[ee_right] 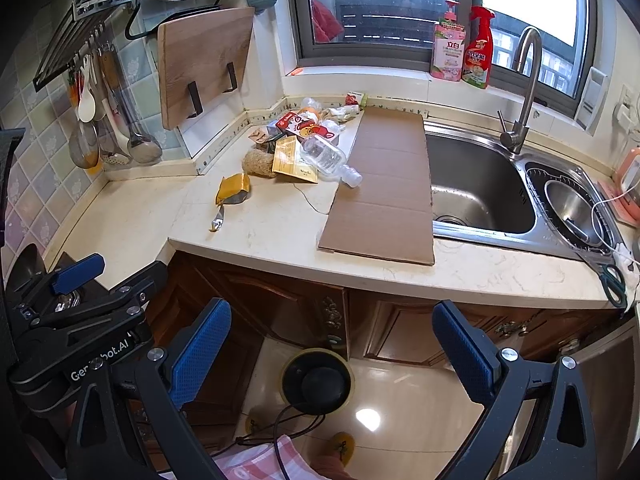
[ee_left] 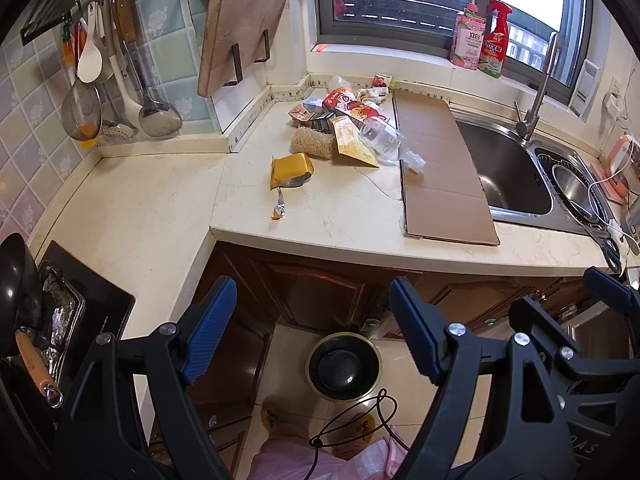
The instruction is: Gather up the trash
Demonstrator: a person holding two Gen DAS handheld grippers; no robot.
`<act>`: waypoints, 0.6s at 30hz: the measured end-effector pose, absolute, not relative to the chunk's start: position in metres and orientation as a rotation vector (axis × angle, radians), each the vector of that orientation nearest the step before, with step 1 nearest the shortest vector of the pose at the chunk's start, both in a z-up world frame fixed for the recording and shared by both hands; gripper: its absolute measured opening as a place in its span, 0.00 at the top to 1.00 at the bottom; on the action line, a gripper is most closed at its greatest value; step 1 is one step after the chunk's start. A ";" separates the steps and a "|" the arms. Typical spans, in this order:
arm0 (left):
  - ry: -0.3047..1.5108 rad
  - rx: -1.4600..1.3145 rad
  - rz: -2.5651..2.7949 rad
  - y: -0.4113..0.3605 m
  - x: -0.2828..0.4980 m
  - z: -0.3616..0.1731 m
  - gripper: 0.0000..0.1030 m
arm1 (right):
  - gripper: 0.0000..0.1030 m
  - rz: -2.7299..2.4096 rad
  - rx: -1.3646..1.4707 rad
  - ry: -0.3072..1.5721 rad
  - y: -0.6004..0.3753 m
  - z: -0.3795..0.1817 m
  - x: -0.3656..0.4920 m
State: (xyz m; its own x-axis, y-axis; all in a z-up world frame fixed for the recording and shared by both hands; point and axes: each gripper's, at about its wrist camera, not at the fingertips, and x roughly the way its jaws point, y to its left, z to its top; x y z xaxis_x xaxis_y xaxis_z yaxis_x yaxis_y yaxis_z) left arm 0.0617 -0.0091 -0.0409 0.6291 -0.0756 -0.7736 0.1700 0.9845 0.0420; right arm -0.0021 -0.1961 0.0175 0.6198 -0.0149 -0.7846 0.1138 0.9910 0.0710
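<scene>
Trash [ee_left: 344, 120] heaped in back corner of bench [ee_left: 328, 216], against wall strip, between board [ee_left: 240, 28] and sink [ee_left: 504, 168]. Pile out of working area, likely swept there for pickup. Counted where separable: one clear bottle [ee_left: 384, 142] on its side, neck over cardboard [ee_left: 440, 168]; one yellow packet [ee_left: 290, 170] apart, nearer front edge; one twisted foil scrap [ee_left: 279, 206] just beside it; one loofah [ee_left: 314, 144]; one yellow leaflet [ee_left: 354, 142]; several printed cartons behind, exact number unclear. One cardboard sheet flat, partly covering sink. One bin [ee_left: 344, 364] on floor below bench, open, placed to catch drops. Left tool [ee_left: 308, 332] spread wide, nothing between pads. Right tool [ee_right: 332, 356] likewise spread, empty. Both held low before cabinet, well apart from pile. Nothing collected yet, by the look.
</scene>
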 end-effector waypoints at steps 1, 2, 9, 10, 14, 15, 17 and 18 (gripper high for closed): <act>0.880 0.114 -0.141 -0.009 0.062 -0.041 0.25 | 0.01 -0.073 0.118 0.900 -0.196 0.017 -0.002; 0.881 0.113 -0.141 -0.008 0.060 -0.041 0.25 | 0.01 -0.074 0.117 0.900 -0.195 0.018 -0.003; 0.880 0.110 -0.138 -0.007 0.054 -0.044 0.25 | 0.01 -0.070 0.115 0.900 -0.194 0.017 -0.004; 0.879 0.108 -0.137 -0.006 0.051 -0.045 0.25 | 0.01 -0.070 0.115 0.900 -0.194 0.017 -0.004; 0.877 0.105 -0.130 -0.005 0.047 -0.046 0.25 | 0.01 -0.057 0.109 0.899 -0.191 0.018 -0.007; 0.878 0.103 -0.127 -0.005 0.045 -0.046 0.25 | 0.01 -0.054 0.107 0.898 -0.190 0.018 -0.007; 0.881 0.099 -0.123 -0.005 0.042 -0.045 0.25 | 0.01 -0.047 0.103 0.898 -0.190 0.019 -0.009; 0.884 0.096 -0.122 -0.004 0.041 -0.045 0.25 | 0.01 -0.042 0.103 0.898 -0.190 0.020 -0.009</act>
